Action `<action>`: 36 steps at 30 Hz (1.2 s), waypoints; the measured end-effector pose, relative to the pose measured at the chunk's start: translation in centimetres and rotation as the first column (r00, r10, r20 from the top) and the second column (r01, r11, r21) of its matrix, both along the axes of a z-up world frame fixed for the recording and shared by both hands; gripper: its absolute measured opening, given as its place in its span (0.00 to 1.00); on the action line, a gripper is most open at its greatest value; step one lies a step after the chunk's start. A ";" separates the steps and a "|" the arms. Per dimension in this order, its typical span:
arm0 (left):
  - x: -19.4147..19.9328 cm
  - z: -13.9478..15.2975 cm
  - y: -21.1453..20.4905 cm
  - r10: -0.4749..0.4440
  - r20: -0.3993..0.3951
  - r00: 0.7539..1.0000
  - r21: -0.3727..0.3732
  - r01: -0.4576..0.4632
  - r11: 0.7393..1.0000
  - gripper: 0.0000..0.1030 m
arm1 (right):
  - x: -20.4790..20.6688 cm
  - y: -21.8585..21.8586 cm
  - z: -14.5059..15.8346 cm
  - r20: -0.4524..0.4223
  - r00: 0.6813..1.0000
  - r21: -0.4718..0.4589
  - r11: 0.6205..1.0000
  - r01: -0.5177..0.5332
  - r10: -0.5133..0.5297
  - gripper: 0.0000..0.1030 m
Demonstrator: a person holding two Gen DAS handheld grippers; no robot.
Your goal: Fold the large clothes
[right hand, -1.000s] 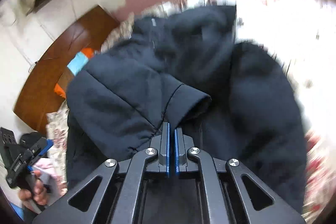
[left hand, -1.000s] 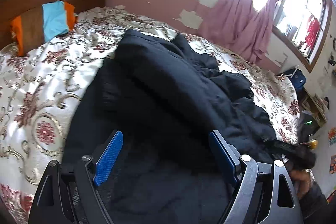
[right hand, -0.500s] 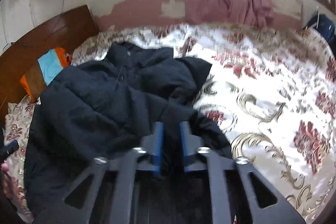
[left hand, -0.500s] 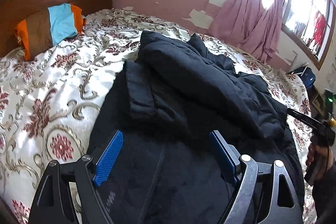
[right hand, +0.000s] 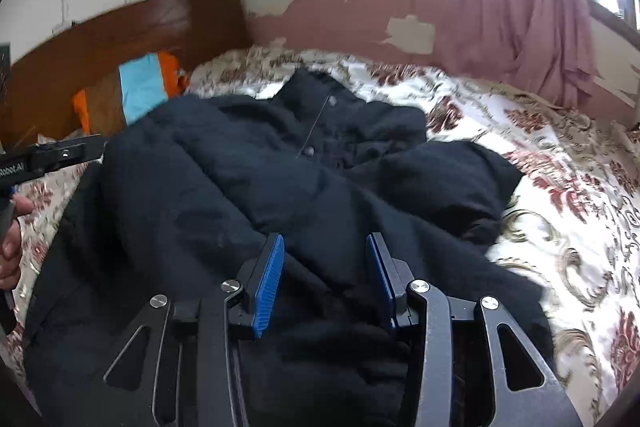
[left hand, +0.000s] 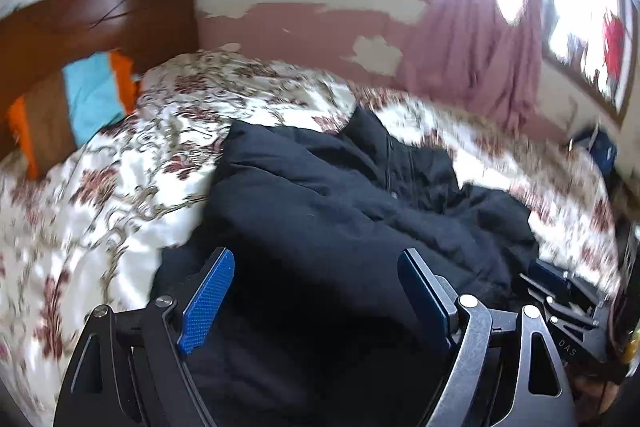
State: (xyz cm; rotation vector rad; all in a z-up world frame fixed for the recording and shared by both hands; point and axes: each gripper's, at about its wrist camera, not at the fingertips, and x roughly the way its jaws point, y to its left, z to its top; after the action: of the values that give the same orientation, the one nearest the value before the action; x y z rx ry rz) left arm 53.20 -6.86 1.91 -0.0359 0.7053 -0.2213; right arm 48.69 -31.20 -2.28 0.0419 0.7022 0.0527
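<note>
From the left wrist camera, I see my left gripper (left hand: 316,291) with its blue-padded jaws spread wide and nothing pinched between them; they hang over the near part of the bulky dark navy padded jacket (left hand: 340,211). The jacket lies heaped on the cream bedspread with dark red flowers (left hand: 120,187), one sleeve folded across its front and the collar towards the peeling pink wall. The picture is smeared, so I cannot judge how close my pads are to the fabric. The main risk here, as I judge it, is clamping a deep bite through several puffy layers, or catching the bedspread underneath, and dragging the whole heap instead of one edge. My right gripper (left hand: 560,291) shows at the lower right edge, close to mine, and the two tools could knock together over the hem.

From the right wrist camera, the right gripper's jaws are part-way apart and closing, but the pads press on nothing; the jacket surface lies below and between them. If they shut at this spot, I think they would pinch a loose ridge in the middle of the body, not the hem. The slippery padded shell could also spring the crossed sleeve open once I lift. The striped orange, blue and brown pillow (right hand: 132,91) by the wooden headboard (right hand: 120,31) sits well apart and seems out of harm's way.
</note>
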 end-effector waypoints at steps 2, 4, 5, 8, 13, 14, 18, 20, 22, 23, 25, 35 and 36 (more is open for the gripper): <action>0.9 -1.8 -1.2 -0.027 -0.045 0.999 0.040 0.029 0.999 0.80 | 0.8 -0.1 -1.5 -0.035 0.999 0.011 1.000 0.004 -0.004 0.37; 1.6 -4.0 -1.6 -0.016 -0.079 0.997 0.071 0.021 0.997 0.80 | 1.1 -0.2 -3.0 -0.065 0.998 0.025 1.000 0.001 0.001 0.37; 1.6 -4.7 -1.6 -0.007 -0.087 0.996 0.074 0.014 0.997 0.83 | 1.3 -0.1 -3.3 -0.076 0.997 0.022 1.000 0.000 0.002 0.36; 1.4 -6.8 -0.5 0.014 -0.079 0.997 0.018 -0.013 1.000 0.93 | 1.6 0.7 -4.4 -0.106 0.994 -0.016 1.000 -0.004 0.002 0.36; 0.9 -8.0 -1.5 0.037 -0.024 0.999 0.071 -0.035 0.997 0.96 | 1.8 1.6 -5.7 -0.097 0.995 -0.048 0.999 0.001 -0.006 0.36; 0.9 -8.3 -1.9 0.042 -0.017 0.999 0.090 -0.040 0.995 0.96 | 1.9 1.5 -5.8 -0.094 0.996 -0.044 0.999 0.003 -0.007 0.36; 0.8 -9.3 -2.5 0.065 0.034 0.997 0.132 -0.069 0.989 0.97 | 2.1 1.2 -6.3 -0.088 0.996 -0.031 0.999 0.012 -0.015 0.37; 0.7 -9.6 -2.8 0.078 0.052 0.996 0.150 -0.085 0.985 0.97 | 2.2 1.3 -6.5 -0.088 0.996 -0.037 0.999 0.016 -0.019 0.37; 0.8 -9.8 -3.1 0.085 0.062 0.994 0.167 -0.095 0.981 0.98 | 2.4 1.4 -6.8 -0.094 0.995 -0.039 0.999 0.018 -0.022 0.37; 0.8 -9.9 -3.0 0.085 0.065 0.994 0.170 -0.095 0.981 0.98 | 2.2 1.4 -6.9 -0.096 0.995 -0.037 0.999 0.018 -0.022 0.37; 0.8 -9.9 -2.9 0.081 0.073 0.994 0.169 -0.092 0.981 0.98 | 2.2 1.3 -7.0 -0.099 0.995 -0.030 0.999 0.019 -0.022 0.37; 0.0 -9.9 -2.5 0.068 0.106 0.992 0.145 -0.083 0.986 0.99 | 2.2 1.1 -7.1 -0.089 0.996 -0.011 1.000 0.017 -0.018 0.37; -0.2 -9.9 -2.4 0.061 0.112 0.992 0.136 -0.076 0.988 0.99 | 2.2 1.1 -7.1 -0.090 0.996 -0.009 1.000 0.016 -0.017 0.37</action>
State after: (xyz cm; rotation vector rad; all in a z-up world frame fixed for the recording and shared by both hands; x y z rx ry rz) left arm 53.00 -9.27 -7.94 0.0849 0.6098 -0.1064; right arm 50.86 -30.10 -9.34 0.0424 0.7916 0.0320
